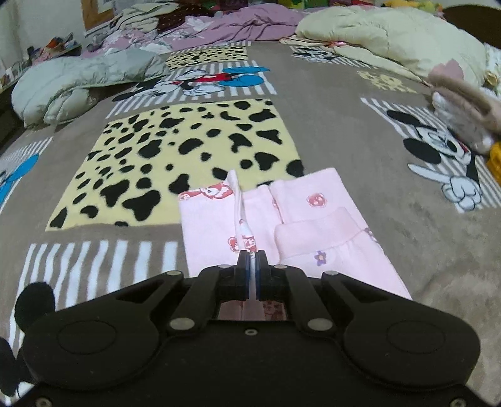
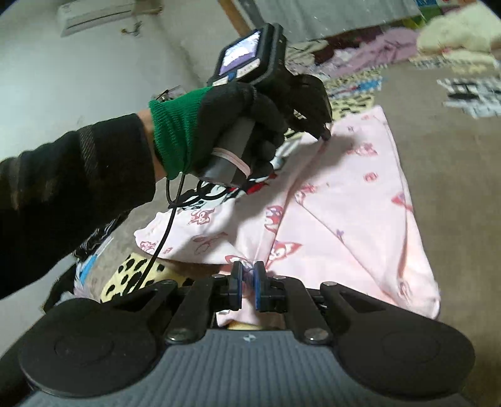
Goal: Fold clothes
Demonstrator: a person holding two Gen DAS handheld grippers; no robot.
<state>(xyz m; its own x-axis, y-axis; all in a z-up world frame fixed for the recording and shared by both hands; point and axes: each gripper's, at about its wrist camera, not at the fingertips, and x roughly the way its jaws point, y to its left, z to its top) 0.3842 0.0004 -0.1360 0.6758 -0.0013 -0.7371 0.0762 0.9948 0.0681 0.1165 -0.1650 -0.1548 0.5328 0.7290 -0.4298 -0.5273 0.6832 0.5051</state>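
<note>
A pink child's garment (image 1: 316, 231) with small red cartoon prints lies partly folded on a patterned bed blanket (image 1: 188, 147). My left gripper (image 1: 252, 257) is shut on a raised edge of it, and a thin fold of cloth stands up between the pads. In the right wrist view the same pink garment (image 2: 353, 213) spreads ahead, with a lifted layer running from the left gripper (image 2: 324, 137), held by a gloved hand (image 2: 238, 125), down to my right gripper (image 2: 247, 275). The right gripper is shut on the near edge of the cloth.
A grey-green padded jacket (image 1: 81, 81) lies at the far left of the bed. A cream quilt (image 1: 391, 34) and a purple cover (image 1: 238, 25) pile up at the back. A fluffy beige item (image 1: 463, 106) sits at the right edge. A dark sleeve (image 2: 62, 194) fills the left.
</note>
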